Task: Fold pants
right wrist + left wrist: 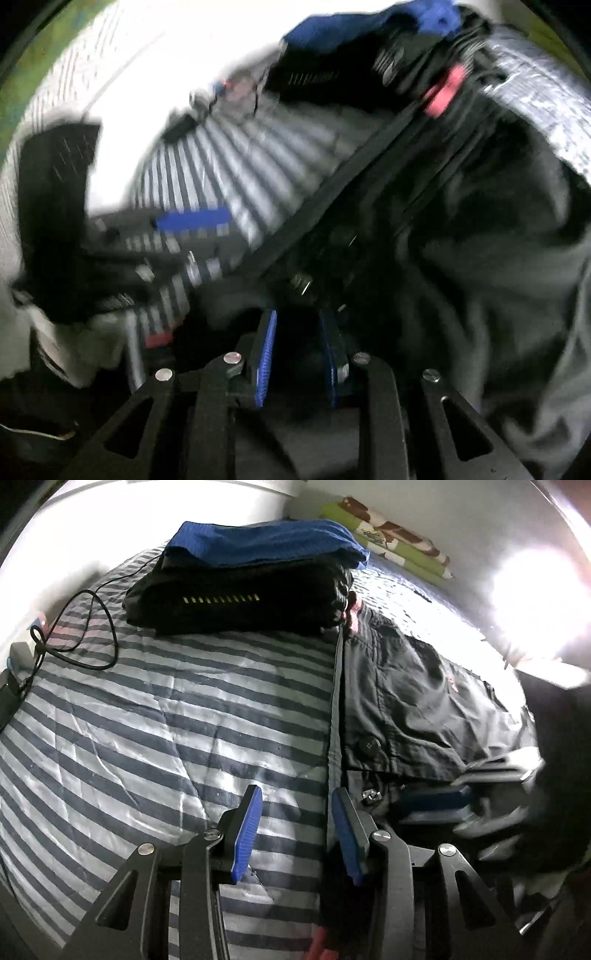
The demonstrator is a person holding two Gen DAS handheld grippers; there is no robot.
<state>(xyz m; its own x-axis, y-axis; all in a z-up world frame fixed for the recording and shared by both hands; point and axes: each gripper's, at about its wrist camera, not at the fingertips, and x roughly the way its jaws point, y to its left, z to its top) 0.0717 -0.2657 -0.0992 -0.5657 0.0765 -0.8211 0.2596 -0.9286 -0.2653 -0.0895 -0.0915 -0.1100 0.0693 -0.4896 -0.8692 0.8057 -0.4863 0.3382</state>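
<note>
Left gripper (297, 805) open over bedspread (147, 716); right gripper (297, 325) open near pants (406, 694).

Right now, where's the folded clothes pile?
In the left wrist view the folded clothes pile, blue piece on top of black ones, sits at the far end of the striped bedspread, just left of the dark pants and right of the black cable.

striped bedspread (155, 716) covering bed | folded clothes stack (240, 605) at far end, blue garment (266, 542) on top of black | black cable (85, 627) looped at left edge | green patterned fabric (388, 535) against far wall
</note>
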